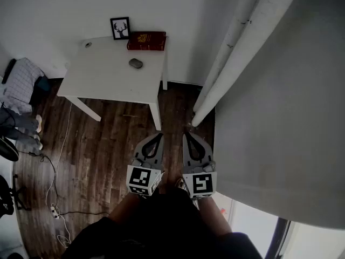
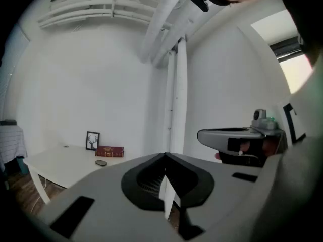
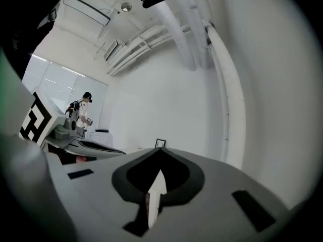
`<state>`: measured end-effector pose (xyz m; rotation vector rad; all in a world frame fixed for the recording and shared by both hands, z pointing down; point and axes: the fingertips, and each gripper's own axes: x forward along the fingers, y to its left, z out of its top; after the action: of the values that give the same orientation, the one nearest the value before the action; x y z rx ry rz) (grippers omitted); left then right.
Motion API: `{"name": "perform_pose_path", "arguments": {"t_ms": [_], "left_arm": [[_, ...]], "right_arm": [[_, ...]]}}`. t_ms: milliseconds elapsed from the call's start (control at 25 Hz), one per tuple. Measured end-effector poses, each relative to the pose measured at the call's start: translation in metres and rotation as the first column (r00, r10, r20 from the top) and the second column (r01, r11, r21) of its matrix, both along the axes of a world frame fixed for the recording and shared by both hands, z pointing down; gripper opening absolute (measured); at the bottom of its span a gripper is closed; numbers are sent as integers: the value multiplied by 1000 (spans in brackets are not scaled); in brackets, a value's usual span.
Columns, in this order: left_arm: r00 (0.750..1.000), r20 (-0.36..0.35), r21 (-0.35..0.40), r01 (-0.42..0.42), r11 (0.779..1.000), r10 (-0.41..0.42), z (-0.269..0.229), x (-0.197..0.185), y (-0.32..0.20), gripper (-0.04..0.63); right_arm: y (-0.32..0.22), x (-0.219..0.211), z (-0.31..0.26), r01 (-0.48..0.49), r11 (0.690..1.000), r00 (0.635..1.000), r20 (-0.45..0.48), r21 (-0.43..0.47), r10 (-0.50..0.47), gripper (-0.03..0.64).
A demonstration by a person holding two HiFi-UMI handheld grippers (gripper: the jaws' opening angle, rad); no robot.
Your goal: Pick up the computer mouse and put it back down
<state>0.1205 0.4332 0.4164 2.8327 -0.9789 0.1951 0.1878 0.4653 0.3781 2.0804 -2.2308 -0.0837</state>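
Step in hand: approach. Nothing picked up yet.

Left gripper: fingers pressed together, nothing between them. Right gripper: same, closed on nothing. I hold both side by side in front of me, roughly level.

The small dark grey oval computer mouse lies well ahead of the fingers, slightly left of the left pair, on the white square worktop, untouched. Just beyond it, by the wall, is a flat dark red hardcover book. Left of that stands a small black-framed deer-head picture.

Next move, my read: close the gap, spread one pair of fingers, and bring them down either side of the mouse. It's low and rounded, so the pads probably need to sit close to the worktop or they'll ride over the top.

Surface: matte white and mostly bare. There's a small round item at the far left corner; I can't tell what it is.

Room:
- Dark wood plank floor lies between the fingers and the worktop.
- A thin white cable trails across the floor, left of the left fingers.
- The walls are white.
- White vertical pipes run ahead and right of the right fingers.
- The right gripper view shows another person far off to the left.
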Motion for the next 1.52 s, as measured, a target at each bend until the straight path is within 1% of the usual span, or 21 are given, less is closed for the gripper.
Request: {"name": "perform_pose_path", "arguments": {"t_ms": [120,280,440,560,680,840,1000,1320,1400,1520], "left_arm": [[1000,-3,2,-4,1000,4,0,1,3,2],[1000,-1,-3,-14,1000,14,3,5,8,2],[1000,1,-6,-19,1000,19,5,14,14,2],[1000,1,-7,-12,1000,12,6,18,16,2],[1000,7,-11,11,1000,-11,9,10,14,2],[998,18,-21,65,998,-65,14,-13,9,2],[991,23,-28,134,991,-134,14,-41,-2,2],[962,24,-34,273,961,-272,14,-118,-20,2],[956,27,-26,294,956,-293,14,-134,-26,2],[950,50,-18,310,951,-309,20,-159,-35,2]], "right_arm": [[3,1,3,-14,1000,1000,-6,-20,14,20],[9,6,6,-21,1000,1000,-14,-16,21,20],[16,14,6,-22,1000,1000,8,-8,22,20],[17,17,7,-15,1000,1000,21,-9,15,20],[12,10,8,13,1000,1000,23,-12,-12,20],[3,-10,11,71,997,997,24,-11,-70,20],[-12,-37,14,140,990,990,32,-22,-139,20],[-44,-117,15,286,958,958,24,-28,-285,20],[-52,-133,15,309,951,951,27,-26,-308,20],[-64,-156,17,334,942,943,11,-29,-334,20]]}}
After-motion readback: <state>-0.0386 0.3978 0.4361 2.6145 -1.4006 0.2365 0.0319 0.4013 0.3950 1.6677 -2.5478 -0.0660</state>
